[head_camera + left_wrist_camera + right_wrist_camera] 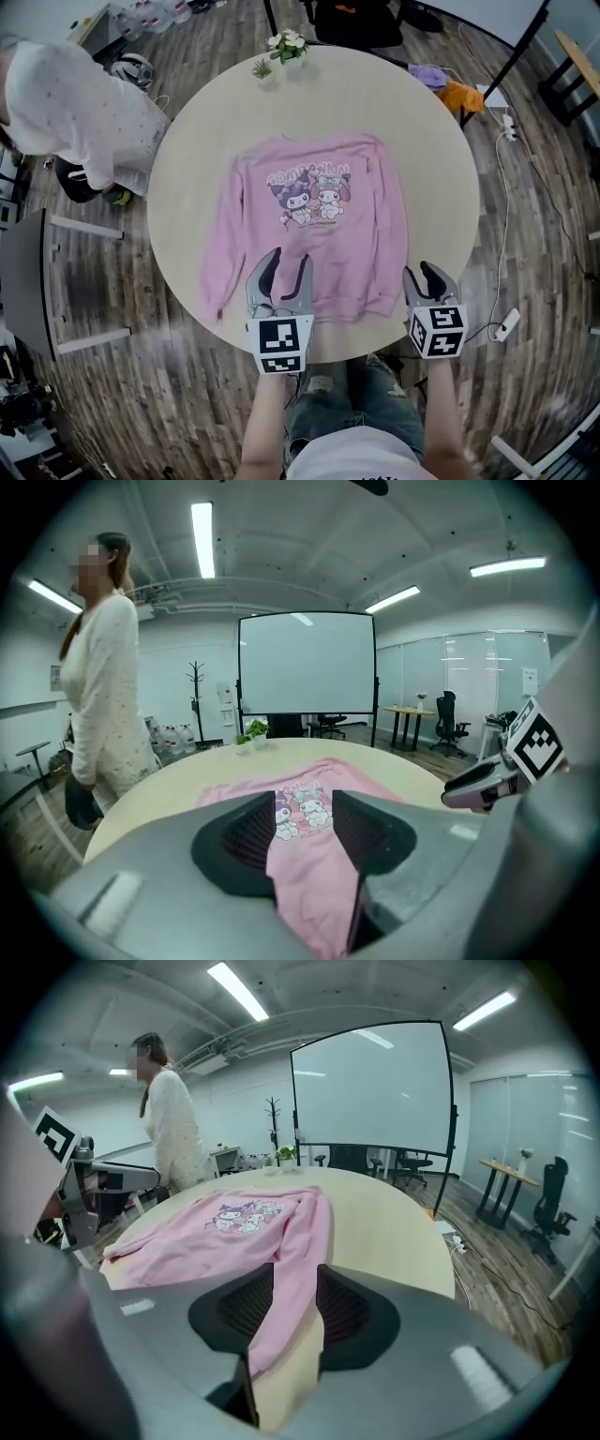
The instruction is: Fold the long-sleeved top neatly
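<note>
Head view: pink long-sleeved top [319, 225] lies flat on my round table [206, 141]. Left claw [289, 258] hovers open above its near hem. Right claw [422, 272] is open and empty, just beside the nearest sleeve cuff.

We're seeing the long-sleeved top [314, 230] lying flat mid-way on the round table [431, 150], collar away from us, hem at the near edge. We're holding the left gripper [289, 258] over the hem and the right gripper [422, 272] by the right sleeve's cuff. Two potted plants [281, 52] are sitting at the far edge. A person [75, 112] is standing left of the table.
</note>
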A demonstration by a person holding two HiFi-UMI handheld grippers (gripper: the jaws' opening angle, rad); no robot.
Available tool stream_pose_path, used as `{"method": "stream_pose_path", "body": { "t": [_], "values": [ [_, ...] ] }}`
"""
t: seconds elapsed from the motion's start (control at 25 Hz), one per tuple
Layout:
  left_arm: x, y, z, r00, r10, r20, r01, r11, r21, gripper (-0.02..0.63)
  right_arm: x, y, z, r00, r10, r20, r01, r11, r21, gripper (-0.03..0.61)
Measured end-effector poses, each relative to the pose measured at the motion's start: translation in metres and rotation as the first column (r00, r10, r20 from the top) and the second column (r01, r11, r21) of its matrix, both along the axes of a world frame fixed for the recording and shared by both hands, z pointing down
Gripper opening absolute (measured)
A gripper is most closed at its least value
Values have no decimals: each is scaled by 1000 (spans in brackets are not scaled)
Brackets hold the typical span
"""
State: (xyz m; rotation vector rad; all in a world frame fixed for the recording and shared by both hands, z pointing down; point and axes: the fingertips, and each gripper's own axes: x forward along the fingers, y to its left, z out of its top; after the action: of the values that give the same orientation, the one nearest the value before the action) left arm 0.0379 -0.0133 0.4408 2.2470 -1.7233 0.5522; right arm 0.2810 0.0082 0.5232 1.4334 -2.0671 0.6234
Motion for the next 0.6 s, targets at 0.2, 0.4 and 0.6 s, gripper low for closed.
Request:
{"method": "stream_pose_path", "body": {
  "t": [0.2, 0.4, 0.6],
  "values": [
    [11, 21, 11, 1000, 6, 2, -6, 1000, -24, 190, -2, 27, 15, 1000, -15, 17, 16, 999, -33, 173],
    [18, 37, 19, 1000, 7, 5, -7, 999, -43, 190, -4, 48, 29, 999, -35, 17, 36, 997, -65, 173],
    [25, 50, 25, 1000, 8, -3, -8, 998, -58, 190, -6, 64, 40, 999, -42, 28, 44, 995, -93, 175]
  ]
}}
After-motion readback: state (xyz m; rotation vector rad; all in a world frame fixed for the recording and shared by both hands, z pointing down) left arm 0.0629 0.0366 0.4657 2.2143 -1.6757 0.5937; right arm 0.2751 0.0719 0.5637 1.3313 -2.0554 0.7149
